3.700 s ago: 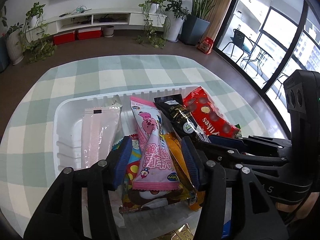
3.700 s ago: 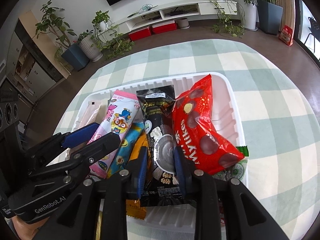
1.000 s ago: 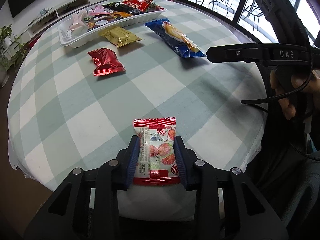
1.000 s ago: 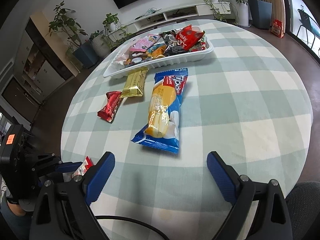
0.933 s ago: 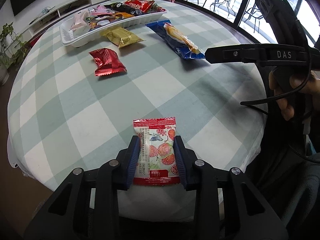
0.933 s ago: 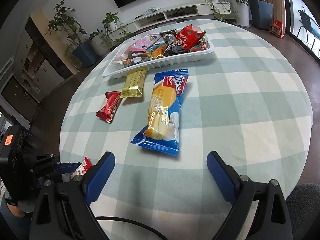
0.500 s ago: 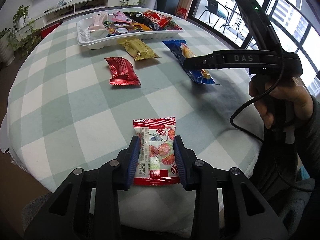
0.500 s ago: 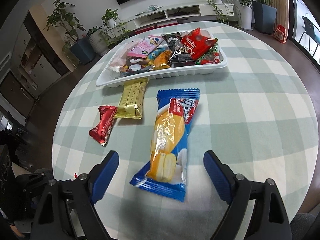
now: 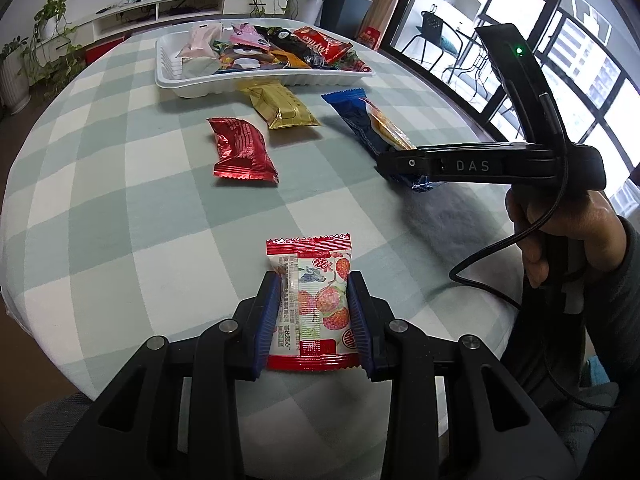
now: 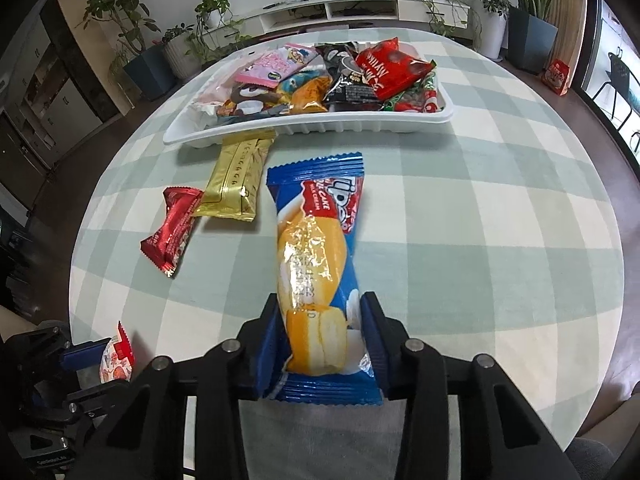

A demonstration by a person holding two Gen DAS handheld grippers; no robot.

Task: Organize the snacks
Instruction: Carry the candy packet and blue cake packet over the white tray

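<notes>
On checked green tablecloth [image 9: 160, 208]: small red-white fruit-print packet [image 9: 316, 304] pinched between left gripper [image 9: 315, 322] fingers; right gripper [image 10: 320, 344] jaws closing, pads pressed on long blue cake wrapper [image 10: 316, 264].

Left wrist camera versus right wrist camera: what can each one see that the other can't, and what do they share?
Only the left wrist view shows the person's hand holding the right gripper, and the windows.

Only the right wrist view shows the right gripper's jaws closing on the blue cake packet, and the dark cabinets.

Both show the white tray, gold packet, red packet, and the strawberry packet in the left gripper.
</notes>
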